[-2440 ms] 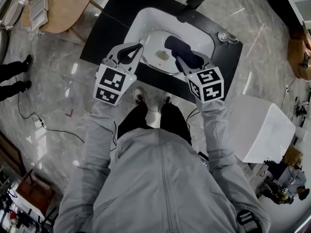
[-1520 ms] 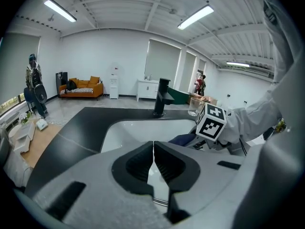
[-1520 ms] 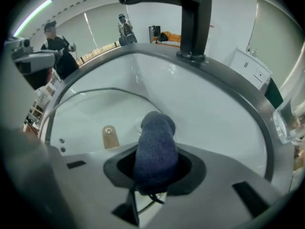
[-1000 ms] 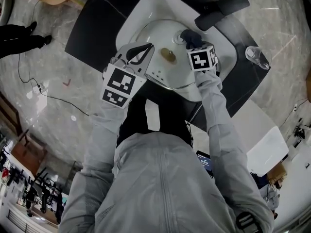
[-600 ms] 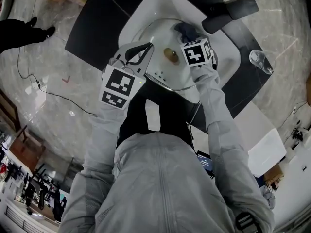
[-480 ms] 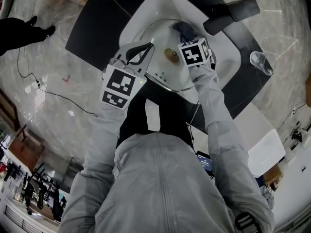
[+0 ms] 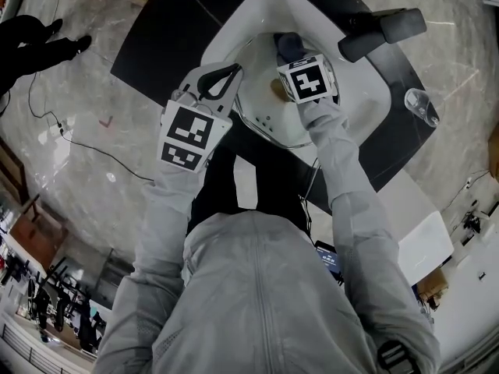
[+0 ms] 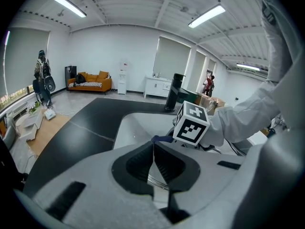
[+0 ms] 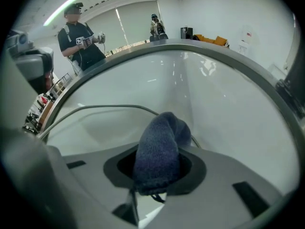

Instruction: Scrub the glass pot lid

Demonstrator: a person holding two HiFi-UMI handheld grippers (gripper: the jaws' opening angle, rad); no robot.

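The glass pot lid [image 7: 263, 119] stands tilted in the white sink [image 7: 355, 100], its brown knob [image 7: 276, 89] facing up. My left gripper [image 7: 221, 77] is shut on the lid's near-left metal rim [image 8: 157, 181]; in the left gripper view the jaws [image 8: 153, 151] meet on that thin rim. My right gripper [image 7: 291, 55] is shut on a dark blue cloth [image 7: 287, 45] and presses it on the lid's far side, just right of the knob. In the right gripper view the cloth [image 9: 159, 149] bulges out of the jaws against the lid's rim [image 9: 95, 108].
A black faucet [image 7: 382, 31] juts over the sink's far right. The sink sits in a black counter [image 7: 156, 45] with a clear glass [image 7: 421, 106] on its right end. A white box [image 7: 425, 240] stands right of me. People stand beyond the sink [image 9: 78, 37].
My right gripper has carried the cloth leftward across the lid, closer to the knob. The left gripper has kept its hold on the rim.
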